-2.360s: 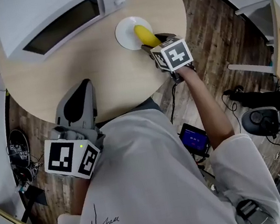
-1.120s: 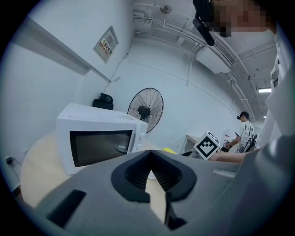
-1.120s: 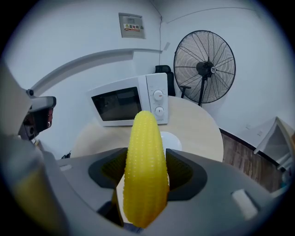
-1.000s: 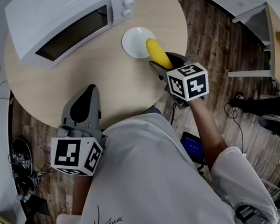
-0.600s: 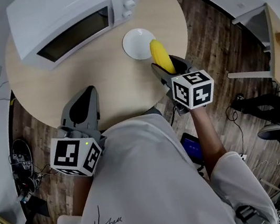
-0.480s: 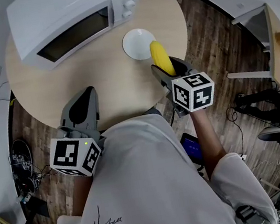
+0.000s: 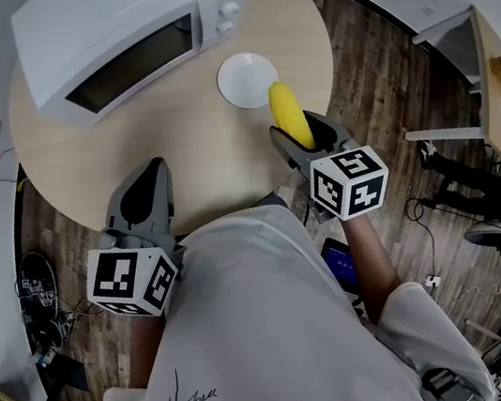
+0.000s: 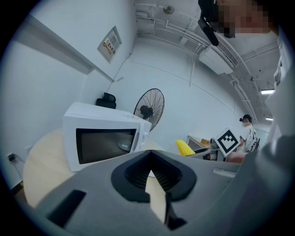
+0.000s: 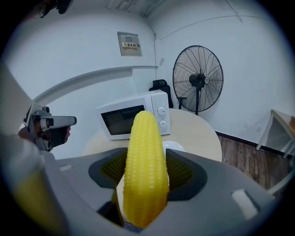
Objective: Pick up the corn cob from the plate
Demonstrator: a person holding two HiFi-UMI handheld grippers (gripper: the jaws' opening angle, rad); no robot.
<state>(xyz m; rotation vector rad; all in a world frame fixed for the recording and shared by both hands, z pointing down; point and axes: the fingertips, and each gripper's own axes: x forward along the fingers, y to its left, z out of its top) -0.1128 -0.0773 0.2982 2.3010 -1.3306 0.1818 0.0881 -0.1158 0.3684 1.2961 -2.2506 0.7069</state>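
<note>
Right gripper (image 7: 300, 135): forearm reaching forward, jaws pinching the corn (image 7: 288, 114).
Corn: tip pointing away, just beside the plate (image 7: 240, 80), at the table's (image 7: 194, 147) right edge.
Left gripper (image 7: 141, 190): near edge, jaw tips together, empty.

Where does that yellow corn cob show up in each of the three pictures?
Head view: yellow corn cob right of centre, gripped by the right claw.
Left gripper view: small, right of centre.
Right gripper view: dead centre, large, between the jaws.
Shared landmark: the white microwave oven, in all three.
</note>
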